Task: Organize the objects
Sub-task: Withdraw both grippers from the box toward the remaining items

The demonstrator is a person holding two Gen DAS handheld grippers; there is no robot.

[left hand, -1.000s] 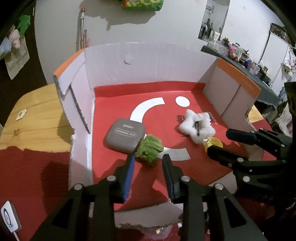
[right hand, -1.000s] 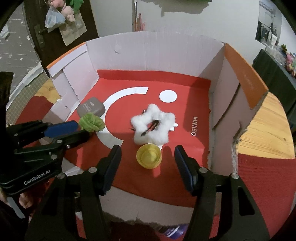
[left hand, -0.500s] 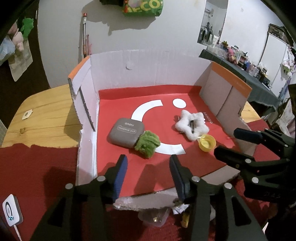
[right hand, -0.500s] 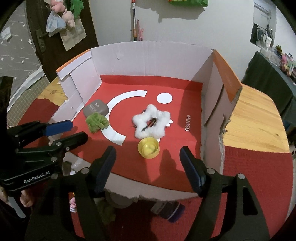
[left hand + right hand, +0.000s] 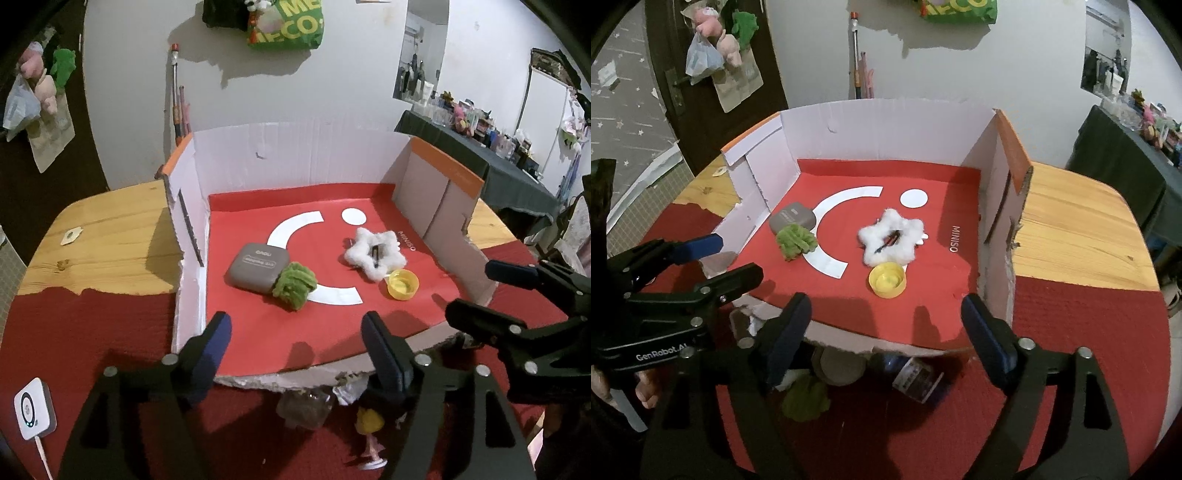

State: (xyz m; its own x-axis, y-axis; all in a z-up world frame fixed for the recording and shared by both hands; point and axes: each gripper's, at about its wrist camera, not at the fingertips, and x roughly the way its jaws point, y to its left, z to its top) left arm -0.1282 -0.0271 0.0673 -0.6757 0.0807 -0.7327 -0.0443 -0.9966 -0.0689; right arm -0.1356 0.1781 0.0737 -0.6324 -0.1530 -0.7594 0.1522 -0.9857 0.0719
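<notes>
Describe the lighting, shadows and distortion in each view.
Left wrist view: strong fisheye bowing, black corners, hard shadows of both fingers on the red box floor, and the green bag's shadow on the wall. Right wrist view: same curvature; the yellow cap reads sharp, room edges dim.

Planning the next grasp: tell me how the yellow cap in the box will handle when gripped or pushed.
The yellow cap lies open side up on the flat red box floor, so it will probably slide, not roll. It looks like thin, light, rigid plastic; its smooth round wall may slip between pads.
</notes>
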